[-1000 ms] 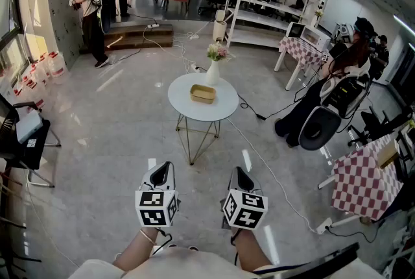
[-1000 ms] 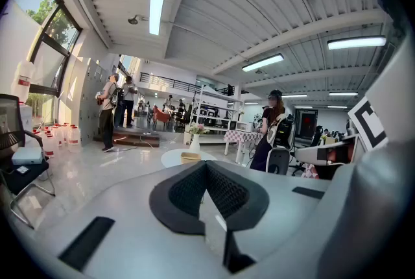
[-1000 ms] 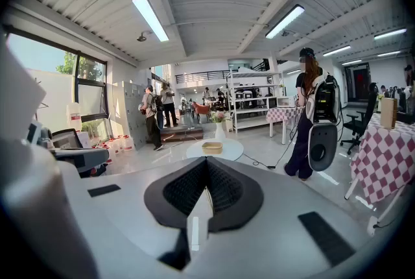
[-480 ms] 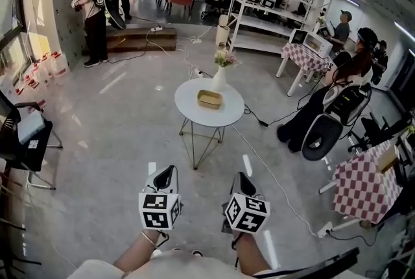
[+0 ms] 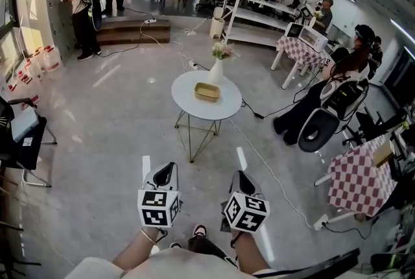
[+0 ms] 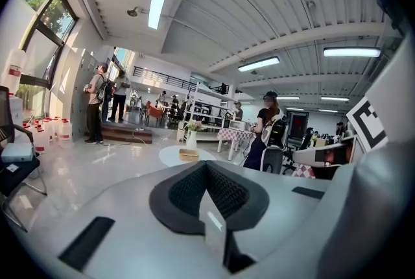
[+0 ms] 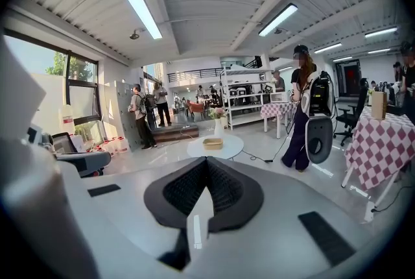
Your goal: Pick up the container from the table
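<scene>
A tan, shallow container (image 5: 207, 91) lies on a small round white table (image 5: 188, 100) a few steps ahead of me on the floor. It also shows far off in the left gripper view as the container (image 6: 189, 154) and in the right gripper view as the container (image 7: 212, 143). My left gripper (image 5: 164, 174) and right gripper (image 5: 242, 181) are held side by side near my body, well short of the table, both pointing toward it. Both have their jaws shut with nothing between them.
A white vase of flowers (image 5: 217, 66) stands on the table behind the container. A cable (image 5: 259, 159) runs across the floor right of the table. A black chair (image 5: 26, 138) is at left, checkered tables (image 5: 358, 181) and a seated person (image 5: 324, 102) at right.
The table and container have shifted slightly in the head view as I step toward them; my foot now shows at the bottom. Both grippers keep their pose.
</scene>
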